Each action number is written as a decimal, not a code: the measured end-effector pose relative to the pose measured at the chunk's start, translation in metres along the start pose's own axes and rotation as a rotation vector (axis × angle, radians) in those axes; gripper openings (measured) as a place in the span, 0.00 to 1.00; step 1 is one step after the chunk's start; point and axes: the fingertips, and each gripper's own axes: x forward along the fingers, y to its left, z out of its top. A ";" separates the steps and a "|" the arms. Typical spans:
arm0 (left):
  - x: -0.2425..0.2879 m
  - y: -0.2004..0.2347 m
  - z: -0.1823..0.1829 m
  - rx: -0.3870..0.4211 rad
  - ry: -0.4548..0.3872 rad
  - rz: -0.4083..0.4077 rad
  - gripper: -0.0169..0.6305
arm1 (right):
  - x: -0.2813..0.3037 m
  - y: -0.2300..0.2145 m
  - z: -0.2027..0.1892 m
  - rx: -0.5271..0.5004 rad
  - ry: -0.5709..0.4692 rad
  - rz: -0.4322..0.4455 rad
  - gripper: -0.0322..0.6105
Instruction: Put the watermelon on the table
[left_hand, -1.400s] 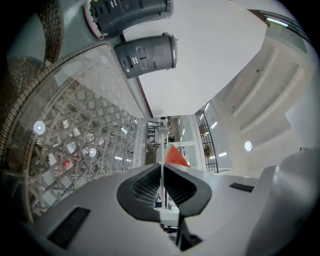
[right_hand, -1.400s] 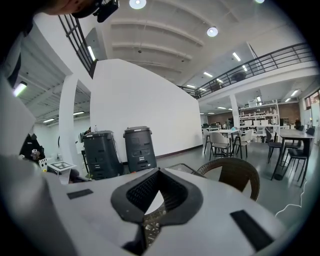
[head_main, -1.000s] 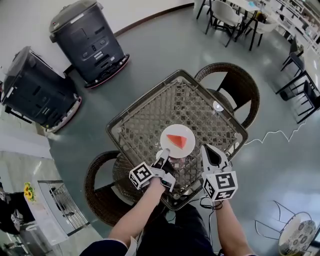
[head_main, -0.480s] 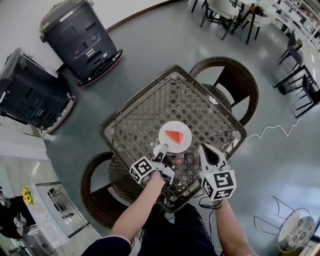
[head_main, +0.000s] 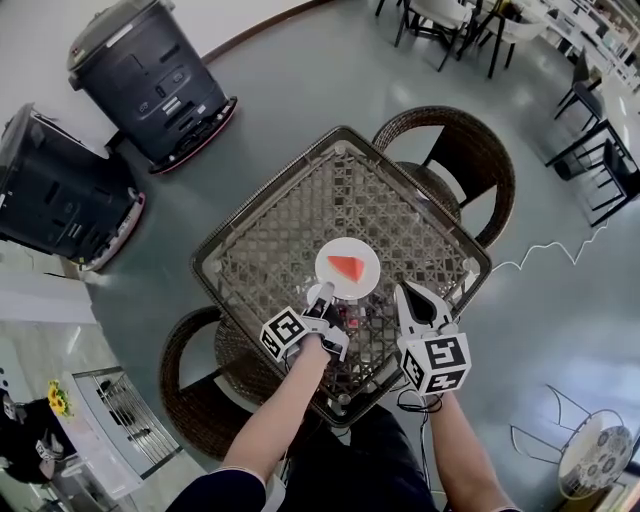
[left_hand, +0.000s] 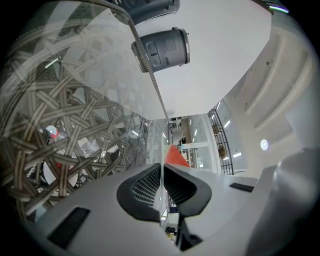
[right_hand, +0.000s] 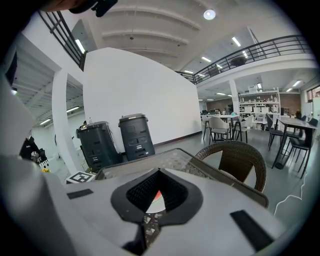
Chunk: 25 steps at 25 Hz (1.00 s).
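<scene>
Item: watermelon (head_main: 346, 267) slice on white plate (head_main: 366, 282), centre of frame, over the wicker table (head_main: 270, 240).

Left gripper (head_main: 320, 296): pinching the plate's near rim.

Right gripper (head_main: 415, 297): spread, empty, just right of the plate.

We note the plate has sunk slightly. We judge it landed, release pending.

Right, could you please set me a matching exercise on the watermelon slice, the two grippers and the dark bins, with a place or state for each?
Things:
1. watermelon slice
2. left gripper
3. right gripper
4. dark bins

Places or states:
A. open, with nothing held
B. standing on the floor
C. shut on the rim of the white plate
D. lying on the white plate

Pairs: 1-D, 2-C, 3-A, 4-B.
</scene>
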 end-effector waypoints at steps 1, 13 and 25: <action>0.001 0.001 0.000 0.000 -0.001 0.004 0.05 | 0.001 -0.002 0.000 0.001 0.001 -0.002 0.05; 0.007 0.011 0.000 0.001 0.005 0.046 0.05 | 0.009 -0.010 0.002 0.013 0.000 -0.001 0.05; 0.007 0.017 0.002 0.039 0.012 0.121 0.05 | 0.012 -0.011 0.003 0.020 0.004 0.003 0.05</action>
